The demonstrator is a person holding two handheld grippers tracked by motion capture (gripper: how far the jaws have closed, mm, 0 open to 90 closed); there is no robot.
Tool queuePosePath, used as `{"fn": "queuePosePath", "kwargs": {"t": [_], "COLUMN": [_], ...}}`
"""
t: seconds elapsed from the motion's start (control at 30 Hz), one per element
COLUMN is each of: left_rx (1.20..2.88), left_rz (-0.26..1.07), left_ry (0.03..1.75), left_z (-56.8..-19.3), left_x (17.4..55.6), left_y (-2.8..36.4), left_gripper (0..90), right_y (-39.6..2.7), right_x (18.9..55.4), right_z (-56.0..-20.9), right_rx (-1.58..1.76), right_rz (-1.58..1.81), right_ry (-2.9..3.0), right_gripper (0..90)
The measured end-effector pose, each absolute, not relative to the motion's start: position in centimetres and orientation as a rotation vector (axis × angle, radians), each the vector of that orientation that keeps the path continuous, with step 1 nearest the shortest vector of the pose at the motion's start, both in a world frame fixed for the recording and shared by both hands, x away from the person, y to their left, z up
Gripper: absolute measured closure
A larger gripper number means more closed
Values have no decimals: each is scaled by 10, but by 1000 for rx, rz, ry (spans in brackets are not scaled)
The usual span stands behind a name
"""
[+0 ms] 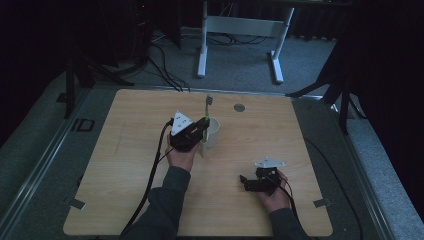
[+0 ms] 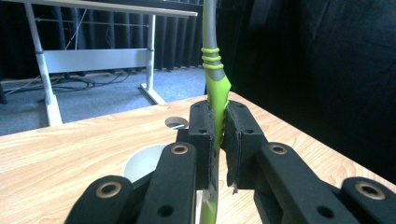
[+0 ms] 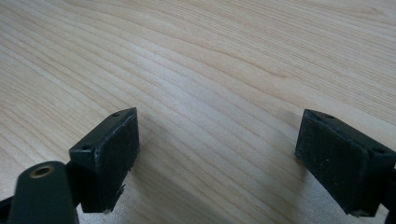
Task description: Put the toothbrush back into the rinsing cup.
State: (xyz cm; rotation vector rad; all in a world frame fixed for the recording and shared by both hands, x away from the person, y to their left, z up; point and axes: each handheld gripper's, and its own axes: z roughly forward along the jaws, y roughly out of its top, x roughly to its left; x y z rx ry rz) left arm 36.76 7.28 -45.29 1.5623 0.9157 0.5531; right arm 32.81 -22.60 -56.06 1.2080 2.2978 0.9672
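Left gripper view gives me the toothbrush [image 2: 217, 91], upright, its green handle clamped between the pads of my left gripper [image 2: 219, 140]. From the high view the toothbrush [image 1: 207, 111] stands at the white cup [image 1: 213, 134] in the middle of the table [image 1: 125, 200]. I judge I am placing it in the cup; next I must lower, then release. My right gripper [image 3: 217, 154] rests with jaws apart, nothing between them.

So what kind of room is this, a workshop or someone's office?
More likely a lab or recording studio. A bare wooden table sits boxed in by black curtains, cables run over grey carpet, and a height-adjustable desk frame stands behind. The left tongs clamp a green toothbrush.
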Motion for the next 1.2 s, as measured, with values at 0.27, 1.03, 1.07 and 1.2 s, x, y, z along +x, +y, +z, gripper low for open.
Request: {"fn": "queuePosePath", "kwargs": {"t": [0.27,1.03,1.07,1.2], "left_rx": [1582,1753,1753,1758], "left_rz": [553,551,548,551], "left_ry": [916,905,907,923], "left_z": [-455,-455,-455,-457], "left_x": [367,346,344,339], "left_y": [75,90,94,102], "left_gripper": [818,238,234,229], "right_y": [-226,-226,-226,-226], "right_x": [328,328,328,328], "right_z": [-561,-561,-561,-561], "right_rx": [1208,1208,1208,1207], "right_rz": [967,967,967,967], "right_ry": [2298,2298,2300,2300], "right_gripper": [133,133,133,133]}}
